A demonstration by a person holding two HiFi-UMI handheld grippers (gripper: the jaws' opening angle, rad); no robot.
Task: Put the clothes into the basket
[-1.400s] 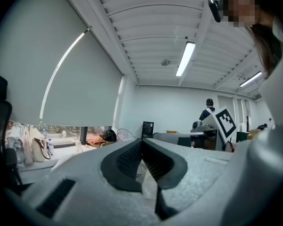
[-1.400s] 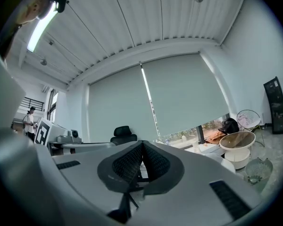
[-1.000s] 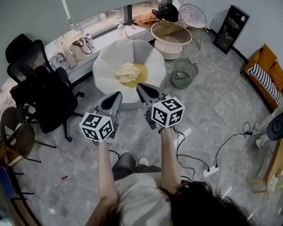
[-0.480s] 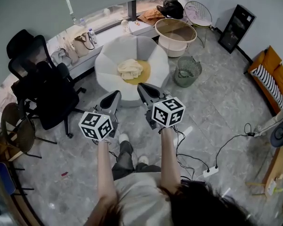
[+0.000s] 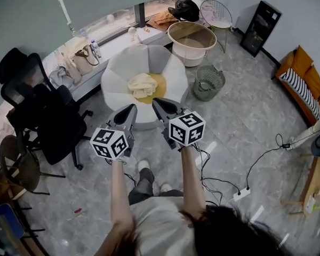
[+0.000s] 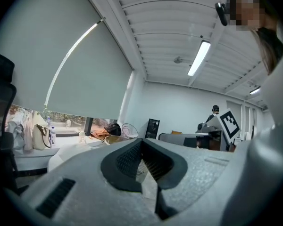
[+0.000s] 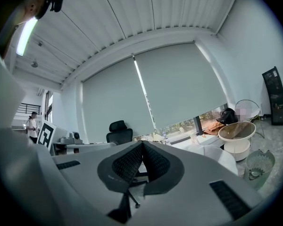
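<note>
A cream heap of clothes [image 5: 141, 83] lies on a yellow cushion in the round white seat [image 5: 117, 73]. Behind it stands a large cream round basket [image 5: 192, 36], which also shows in the right gripper view [image 7: 237, 136]. In the head view my left gripper [image 5: 129, 110] and right gripper [image 5: 159, 103] are held side by side, just short of the seat's near edge and pointing level at it. Both are shut with nothing between their jaws, as the left gripper view [image 6: 141, 143] and right gripper view [image 7: 142, 145] show. The clothes are hidden in both gripper views.
A green wire bin [image 5: 208, 82] stands right of the seat. A black office chair [image 5: 42, 111] is at the left. Bags sit on the window ledge [image 5: 80, 60]. Cables and a power strip [image 5: 240, 194] lie on the floor at the right, with an orange sofa [image 5: 304, 81] beyond.
The person has stepped forward, and both grippers have moved a little nearer the white seat. Both stay shut and empty.
</note>
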